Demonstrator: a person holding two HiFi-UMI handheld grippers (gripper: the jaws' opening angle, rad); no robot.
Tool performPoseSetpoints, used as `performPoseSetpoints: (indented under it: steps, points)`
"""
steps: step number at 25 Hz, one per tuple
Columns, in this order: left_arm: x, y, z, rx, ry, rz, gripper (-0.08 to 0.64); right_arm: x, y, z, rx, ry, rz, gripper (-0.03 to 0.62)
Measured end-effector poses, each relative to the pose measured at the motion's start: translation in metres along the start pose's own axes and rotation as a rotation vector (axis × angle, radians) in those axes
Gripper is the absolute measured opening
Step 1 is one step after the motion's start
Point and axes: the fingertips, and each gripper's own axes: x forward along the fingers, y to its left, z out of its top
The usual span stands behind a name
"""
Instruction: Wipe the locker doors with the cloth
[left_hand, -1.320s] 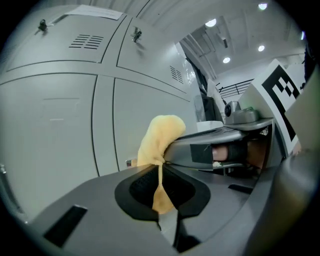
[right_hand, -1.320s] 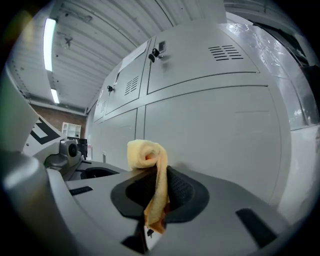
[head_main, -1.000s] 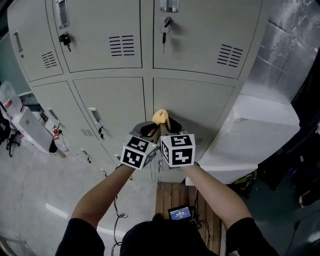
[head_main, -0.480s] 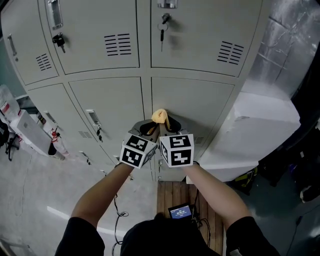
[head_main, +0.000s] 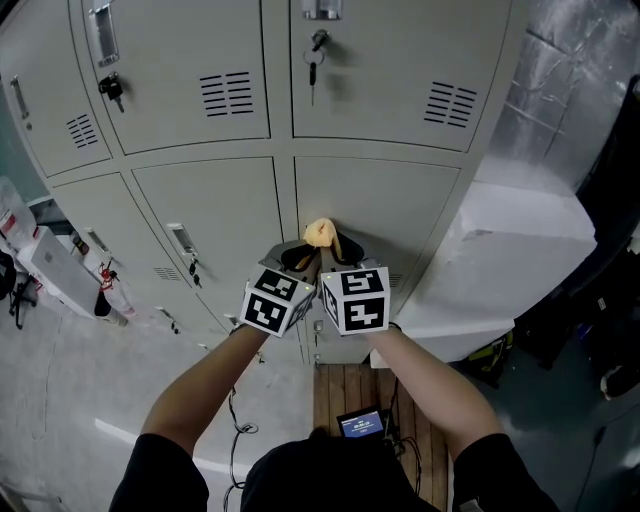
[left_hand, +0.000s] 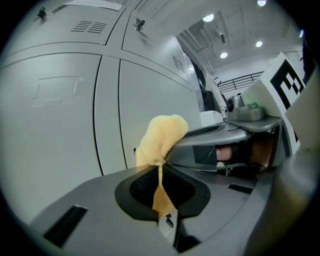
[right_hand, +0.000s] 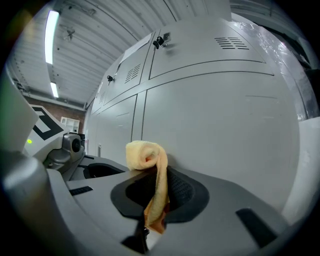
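We grip the yellow cloth (head_main: 320, 232) with the left claw (left_hand: 160, 170) and the right claw (right_hand: 156, 187), both clamped on it side by side, its bunched end jutting past the tips. The lower locker door (head_main: 400, 215) lies straight ahead, very near; we cannot tell whether they touch.

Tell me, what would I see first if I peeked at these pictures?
A bunched yellow cloth in the middle, pinched by both the left gripper and the right gripper, right in front of the grey locker doors. Each gripper carries a black-and-white marker cube, and keys dangle from locks on the upper doors.
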Motion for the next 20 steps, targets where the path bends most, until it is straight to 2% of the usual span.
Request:
performPoseSetpoints:
  steps: [9, 20]
  points:
    - [0.019, -0.022, 0.008, 0.02, 0.0, -0.044, 0.035, -0.013, -0.028, -0.004, 0.019, 0.002, -0.047, 0.063]
    - [0.055, -0.065, 0.02, 0.041, -0.001, -0.132, 0.035, -0.038, -0.08, -0.013, 0.037, 0.012, -0.133, 0.063]
